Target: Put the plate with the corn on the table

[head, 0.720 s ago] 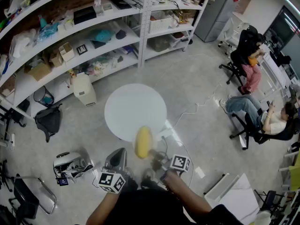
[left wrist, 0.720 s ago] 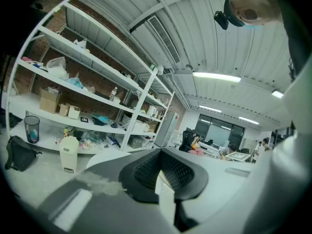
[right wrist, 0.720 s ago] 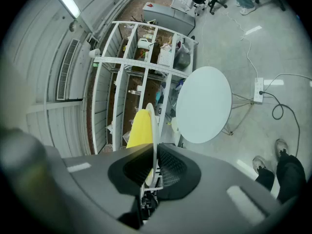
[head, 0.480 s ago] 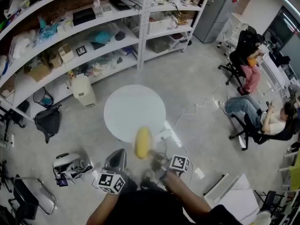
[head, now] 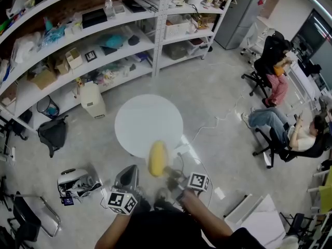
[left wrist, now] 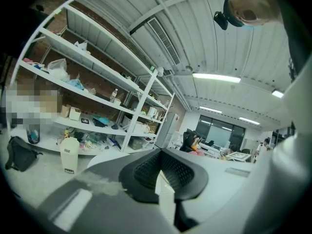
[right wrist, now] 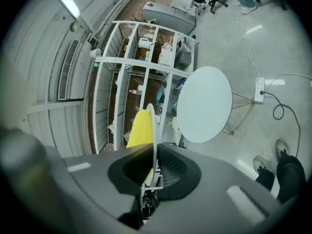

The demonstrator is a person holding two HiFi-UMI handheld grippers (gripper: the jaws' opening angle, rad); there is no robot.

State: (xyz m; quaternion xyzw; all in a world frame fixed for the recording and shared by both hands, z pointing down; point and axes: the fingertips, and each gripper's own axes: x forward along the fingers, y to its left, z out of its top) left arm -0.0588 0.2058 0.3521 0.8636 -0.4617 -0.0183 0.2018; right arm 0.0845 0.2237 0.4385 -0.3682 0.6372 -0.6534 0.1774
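Corn, a yellow cob, lies on the plate, which shows only edge-on as a thin pale rim running out from between the fingers of the right gripper; those fingers pinch that rim. In the head view the plate itself is hard to make out, and the cob seems to float just ahead of the fingertips, over the near edge of the round white table. The person's torso cuts off both forearms. The right gripper is rolled onto its side and points slightly down, towards the table beyond its fingertips. The left gripper, its fingers pressed together on nothing, is held beside it, near level.
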